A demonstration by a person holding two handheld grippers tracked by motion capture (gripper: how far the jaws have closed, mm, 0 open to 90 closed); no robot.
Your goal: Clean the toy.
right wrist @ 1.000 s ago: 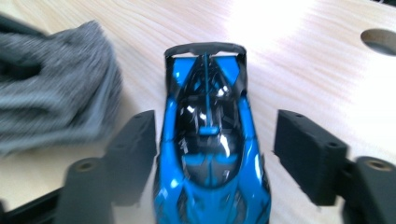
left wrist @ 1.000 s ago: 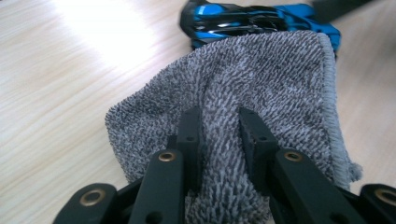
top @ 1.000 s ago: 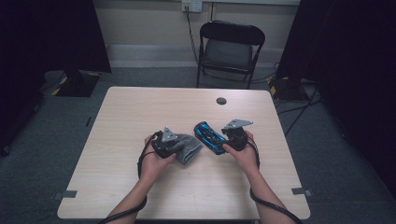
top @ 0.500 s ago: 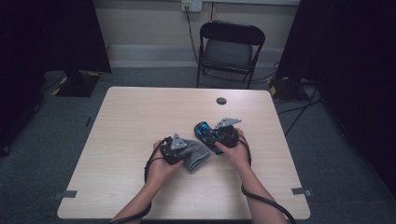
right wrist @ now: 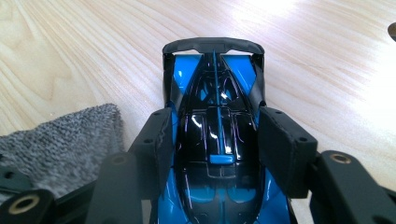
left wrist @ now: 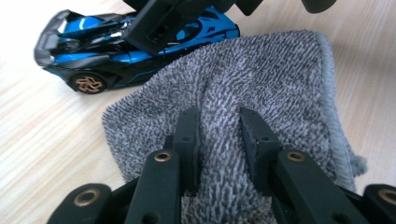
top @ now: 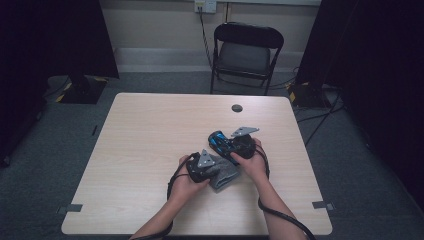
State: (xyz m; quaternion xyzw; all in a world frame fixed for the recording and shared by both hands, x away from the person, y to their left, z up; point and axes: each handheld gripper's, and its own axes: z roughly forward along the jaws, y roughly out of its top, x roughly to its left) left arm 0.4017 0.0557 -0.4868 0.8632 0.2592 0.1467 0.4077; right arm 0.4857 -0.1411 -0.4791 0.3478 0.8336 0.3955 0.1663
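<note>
Grey terry cloth [left wrist: 261, 93] lay bunched on the counter [top: 150, 150], pinched in a fold by the left tongs [left wrist: 218, 133]. Just beside it, the blue toy car [right wrist: 217, 140] sat between the right tongs [right wrist: 217, 142], whose jaws had just been closing and now pressed its flanks. Both grips looked made; any wiping of the car seemed not yet begun.

Light wood-grain table [top: 150, 150], square top with rounded corners, standing on grey carpet. Small round dark hole [top: 237, 108] near the far edge. On the top: a blue and black toy car [top: 220, 144] and a grey fuzzy cloth [top: 226, 175], folded, touching the car's near side. Cloth lies toward the near edge.
</note>
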